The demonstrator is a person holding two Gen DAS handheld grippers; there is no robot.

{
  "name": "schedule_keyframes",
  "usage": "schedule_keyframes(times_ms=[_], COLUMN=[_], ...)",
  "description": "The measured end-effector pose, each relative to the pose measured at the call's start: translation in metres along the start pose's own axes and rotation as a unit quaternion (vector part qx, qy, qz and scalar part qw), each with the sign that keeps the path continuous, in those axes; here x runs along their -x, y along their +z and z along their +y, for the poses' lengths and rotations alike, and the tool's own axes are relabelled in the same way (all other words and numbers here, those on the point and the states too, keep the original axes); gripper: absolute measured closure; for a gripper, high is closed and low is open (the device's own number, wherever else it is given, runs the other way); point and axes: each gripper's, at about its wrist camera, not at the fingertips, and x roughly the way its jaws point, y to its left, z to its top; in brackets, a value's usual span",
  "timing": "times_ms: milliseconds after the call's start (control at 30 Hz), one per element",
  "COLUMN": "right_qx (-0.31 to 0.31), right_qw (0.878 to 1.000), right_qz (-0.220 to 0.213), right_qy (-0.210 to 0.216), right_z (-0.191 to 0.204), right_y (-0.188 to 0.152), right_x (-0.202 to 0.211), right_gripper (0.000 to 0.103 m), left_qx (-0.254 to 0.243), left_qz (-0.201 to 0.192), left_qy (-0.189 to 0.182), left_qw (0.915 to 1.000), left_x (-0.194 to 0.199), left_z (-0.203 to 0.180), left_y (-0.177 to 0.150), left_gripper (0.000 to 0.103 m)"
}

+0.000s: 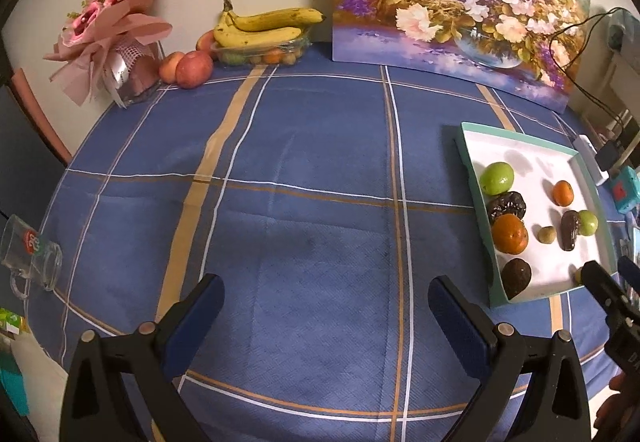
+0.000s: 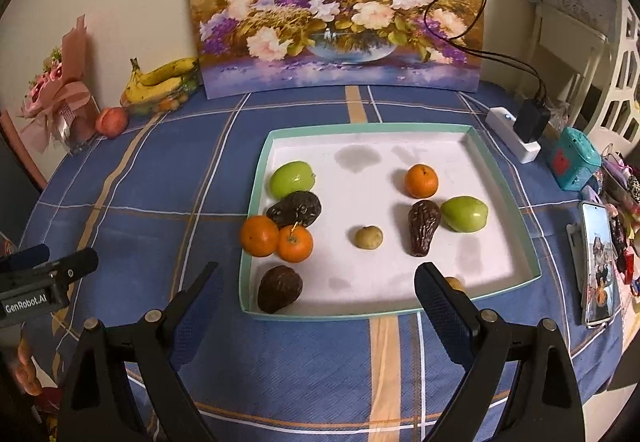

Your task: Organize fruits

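Hovering above the blue plaid worktop (image 1: 304, 169), the left hand-held gripper (image 1: 326, 306) has its jaws spread wide with nothing between them. Only bare cloth lies ahead of it. The tray (image 1: 470, 157) sits to its right, well apart from its fingers. Far ahead and to its left, against the wall, are a banana bunch (image 1: 264, 26) on a clear container, two apples (image 1: 186, 69) and a pink bouquet (image 1: 108, 21). A glass mug (image 1: 30, 254) lies tipped at its far left.

The right hand-held gripper (image 2: 316, 292) is also spread wide and empty, poised just before the near rim of the tray (image 2: 360, 129). Its left finger (image 2: 196, 306) stands outside the tray's near left corner; its right finger (image 2: 444, 306) overlaps the near rim.

Fruit positions relative to the right hand-held gripper:
- Dark round fruit (image 2: 279, 289): just ahead, between the fingers, in the near left corner.
- Two oranges (image 2: 276, 238): ahead left, touching each other at the tray's left wall.
- Dark wrinkled fruit (image 2: 295, 209) and green fruit (image 2: 292, 178): farther ahead along the left wall.
- Small yellow fruit (image 2: 368, 237): ahead, mid-tray.
- Dark pear-shaped fruit (image 2: 423, 226): ahead right, touching a second green fruit (image 2: 465, 218).
- Third orange (image 2: 421, 181): beyond those, standing apart.
- Small tan fruit (image 2: 456, 282): just beside the right finger, partly hidden.

A floral painting (image 2: 336, 9) leans against the wall beyond the tray. A phone (image 2: 598, 262) lies to the far right.
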Motion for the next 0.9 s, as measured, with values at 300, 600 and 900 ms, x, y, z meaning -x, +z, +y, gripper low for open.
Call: schedule_keyframes(times_ms=[300,600,900], right_qx=[-0.001,0.002,0.011], right_qw=[1.000,1.000,1.000], right_qz=[-0.013,-0.013,-0.012], right_qy=[-0.002,-0.002,-0.003], right_z=[-0.0021,-0.0011,0.0003], right_y=[0.0020,0.0021,0.0024], right_x=[0.0049,0.0051,0.0051], right_gripper=[0.008,0.008,0.008], left_qx=[-0.006,-0.015,-0.016], left_qz=[0.004,0.003,0.002], left_qy=[-0.005,-0.005,-0.007], left_qw=[1.0000,0.9999,0.9999], left_x=[-0.0010,0.0002,0.0006], left_z=[-0.0035,-0.0076,-0.0076], left_y=[0.0000,-0.0002,0.0004], left_gripper=[0.000,0.000,0.000])
